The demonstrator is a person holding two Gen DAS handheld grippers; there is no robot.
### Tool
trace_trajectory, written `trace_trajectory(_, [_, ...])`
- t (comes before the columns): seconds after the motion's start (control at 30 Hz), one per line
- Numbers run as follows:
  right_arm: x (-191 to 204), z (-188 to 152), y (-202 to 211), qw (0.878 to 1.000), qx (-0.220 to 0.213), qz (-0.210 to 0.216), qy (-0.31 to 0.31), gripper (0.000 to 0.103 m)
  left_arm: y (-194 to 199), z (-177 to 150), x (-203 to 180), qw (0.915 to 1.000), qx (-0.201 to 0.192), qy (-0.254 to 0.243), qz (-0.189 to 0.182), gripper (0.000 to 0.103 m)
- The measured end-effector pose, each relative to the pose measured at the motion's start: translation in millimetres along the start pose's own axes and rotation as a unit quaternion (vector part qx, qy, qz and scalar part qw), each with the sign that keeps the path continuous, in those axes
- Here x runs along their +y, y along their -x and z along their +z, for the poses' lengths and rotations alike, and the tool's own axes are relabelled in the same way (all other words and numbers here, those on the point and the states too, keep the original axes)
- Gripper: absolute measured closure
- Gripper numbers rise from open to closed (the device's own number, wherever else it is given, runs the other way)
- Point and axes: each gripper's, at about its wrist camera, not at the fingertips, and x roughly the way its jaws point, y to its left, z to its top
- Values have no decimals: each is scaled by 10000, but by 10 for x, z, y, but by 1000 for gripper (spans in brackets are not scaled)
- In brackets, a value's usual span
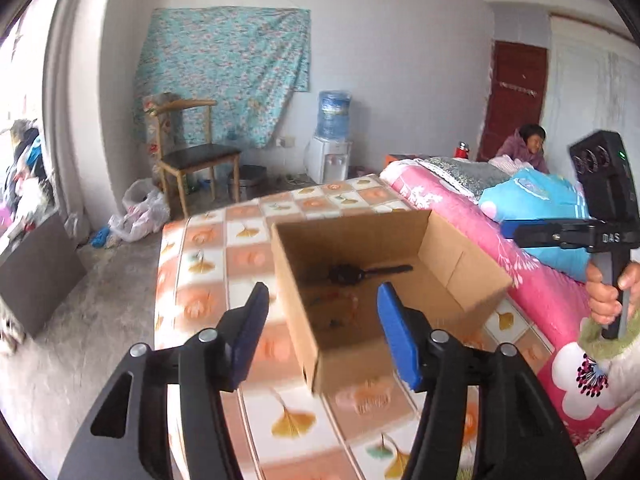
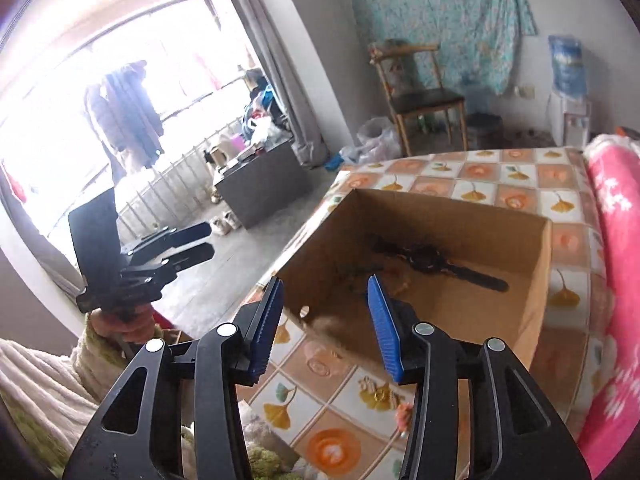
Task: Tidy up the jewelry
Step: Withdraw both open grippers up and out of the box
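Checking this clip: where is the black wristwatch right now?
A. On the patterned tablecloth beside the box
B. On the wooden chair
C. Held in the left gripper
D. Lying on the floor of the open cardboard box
D: the wristwatch lies flat on the floor of the cardboard box, and both the left gripper and the right gripper are open with nothing between their fingers.

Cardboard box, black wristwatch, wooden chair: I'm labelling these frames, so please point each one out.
cardboard box (image 2: pixel 440 308), right wrist view, on its inner floor.
black wristwatch (image 2: pixel 426 258), right wrist view, on its dark case.
wooden chair (image 1: pixel 200 159), left wrist view, on its dark seat.
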Motion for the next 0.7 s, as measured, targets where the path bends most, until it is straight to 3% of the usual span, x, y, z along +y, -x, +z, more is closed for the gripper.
trace_trajectory(0.13, [-97, -464, -165, 9966, 163, -361, -717, 60, -153, -533, -23, 9989, 330, 139, 289, 45])
trace_trajectory(0.23, [-226, -744, -401, 9882, 375, -858, -1213, 59, -391, -802, -91, 9971, 531, 37, 549, 44])
trace_trajectory(0.33, [-293, -846, -468, 9806, 418, -1155, -1529, 63, -630, -916, -94, 9965, 640, 33, 537, 44])
trace_trajectory(0.5, [-459, -807, -577, 9726, 520, -1209, -1915, 64, -901, -969, -76, 9946, 756, -163, 698, 45])
trace_trajectory(0.7, [-659, -815, -671, 9732, 819, -919, -1941, 68, -1037, -978, -77, 9929, 828, -47, 849, 45])
